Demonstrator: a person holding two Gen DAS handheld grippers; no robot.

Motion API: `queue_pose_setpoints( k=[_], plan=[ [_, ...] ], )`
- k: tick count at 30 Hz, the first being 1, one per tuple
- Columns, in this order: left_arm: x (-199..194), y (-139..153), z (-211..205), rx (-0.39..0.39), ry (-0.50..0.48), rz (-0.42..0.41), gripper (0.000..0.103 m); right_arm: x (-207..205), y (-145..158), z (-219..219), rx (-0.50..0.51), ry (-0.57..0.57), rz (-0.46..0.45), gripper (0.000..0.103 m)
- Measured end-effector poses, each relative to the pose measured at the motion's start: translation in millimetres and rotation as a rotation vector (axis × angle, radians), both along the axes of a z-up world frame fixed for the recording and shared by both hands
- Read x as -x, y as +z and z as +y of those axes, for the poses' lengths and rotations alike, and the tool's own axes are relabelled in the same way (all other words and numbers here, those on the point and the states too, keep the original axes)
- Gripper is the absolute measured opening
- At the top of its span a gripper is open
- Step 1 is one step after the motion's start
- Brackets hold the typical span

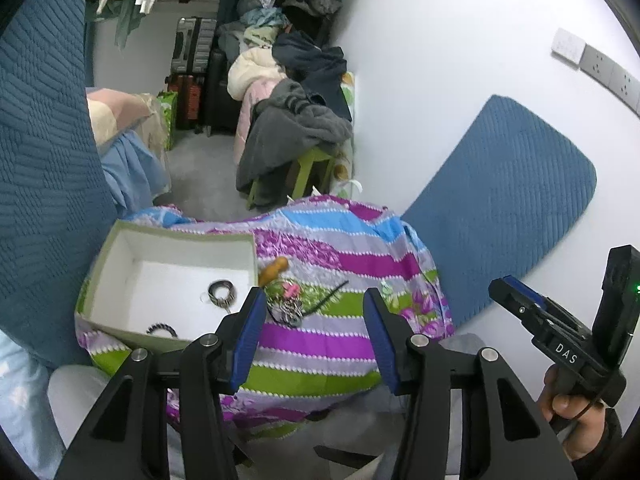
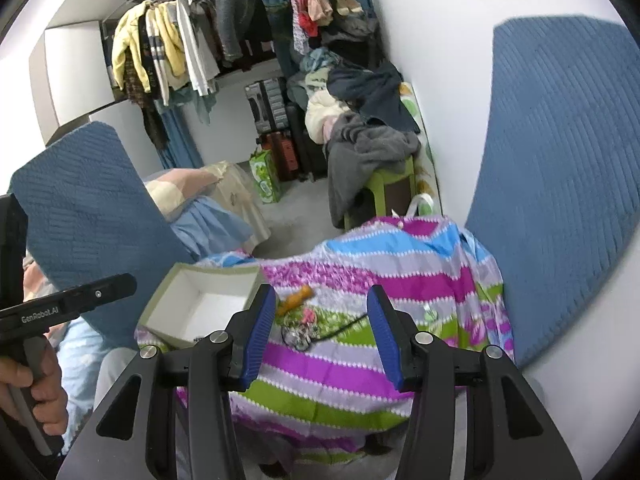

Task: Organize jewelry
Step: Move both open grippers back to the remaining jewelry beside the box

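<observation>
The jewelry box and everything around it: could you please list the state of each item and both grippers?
box: open, no lid on it
patterned bangle: lying inside the box
dark beaded bracelet: lying inside the box, near its front wall
jewelry pile: loose on the striped cloth, outside the box
orange piece: on the cloth beside the box
left gripper: open, empty
right gripper: open, empty

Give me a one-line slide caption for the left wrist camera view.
Open left gripper above a striped cloth, tangled jewelry beside a white box already holding two bracelets.
</observation>
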State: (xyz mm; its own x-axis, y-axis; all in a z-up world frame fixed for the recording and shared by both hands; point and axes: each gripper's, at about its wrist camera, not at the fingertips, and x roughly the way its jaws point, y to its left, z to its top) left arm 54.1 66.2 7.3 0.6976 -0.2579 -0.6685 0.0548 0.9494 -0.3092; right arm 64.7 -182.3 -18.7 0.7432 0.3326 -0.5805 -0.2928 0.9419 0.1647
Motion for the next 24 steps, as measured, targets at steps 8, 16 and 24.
queue_pose_setpoints(
  k=[8,16,24],
  plan=[
    [3,-33,-26,0.024,-0.029,0.034,0.049,11,-39,-12,-0.008,0.002,0.042,0.045],
    [-11,-72,-42,0.034,-0.052,0.064,0.049,0,-83,-14,-0.030,0.028,0.053,0.045],
    [-40,-117,-48,0.041,-0.054,0.113,0.048,-31,-120,-9,-0.069,0.103,0.073,0.045]
  ],
)
